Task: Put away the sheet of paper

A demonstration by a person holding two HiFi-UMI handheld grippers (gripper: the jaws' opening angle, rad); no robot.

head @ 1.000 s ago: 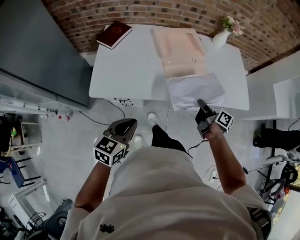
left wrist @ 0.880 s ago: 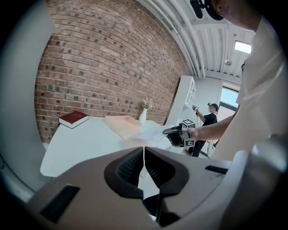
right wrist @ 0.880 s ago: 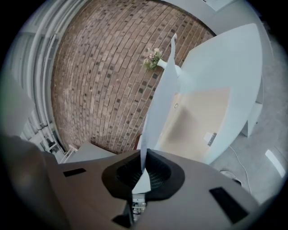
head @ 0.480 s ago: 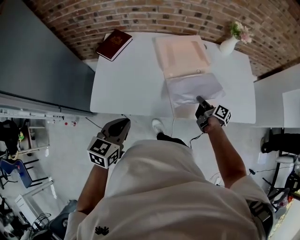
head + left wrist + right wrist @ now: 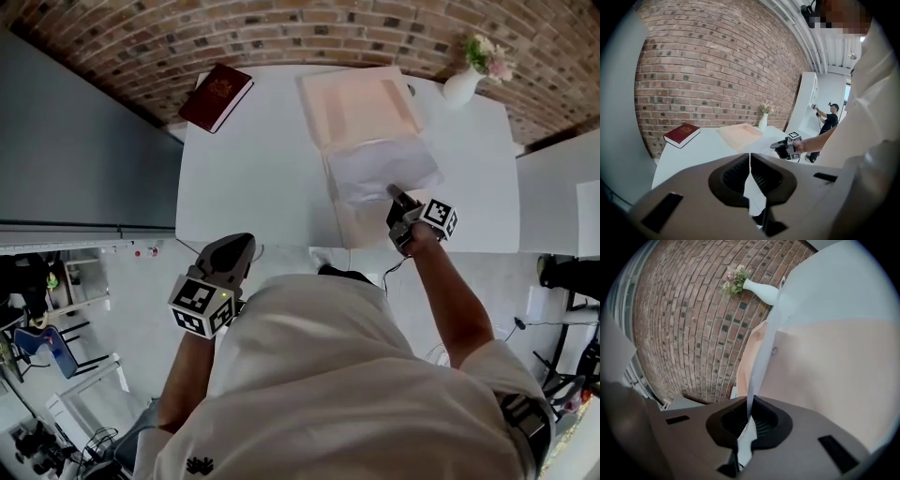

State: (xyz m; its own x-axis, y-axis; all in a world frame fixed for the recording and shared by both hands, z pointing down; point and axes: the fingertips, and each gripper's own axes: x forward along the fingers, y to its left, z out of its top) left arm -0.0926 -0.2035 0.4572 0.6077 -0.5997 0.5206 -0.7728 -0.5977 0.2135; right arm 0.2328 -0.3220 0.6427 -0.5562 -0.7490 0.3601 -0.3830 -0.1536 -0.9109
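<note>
A white table [image 5: 253, 169] stands by a brick wall. Right of centre in the head view, the right gripper [image 5: 394, 194] pinches the sheet [image 5: 380, 167] over the open folder [image 5: 356, 98]. The left gripper [image 5: 242, 246], lower left, is closed and empty. Tucking the sheet in and closing the folder likely remain.
</note>
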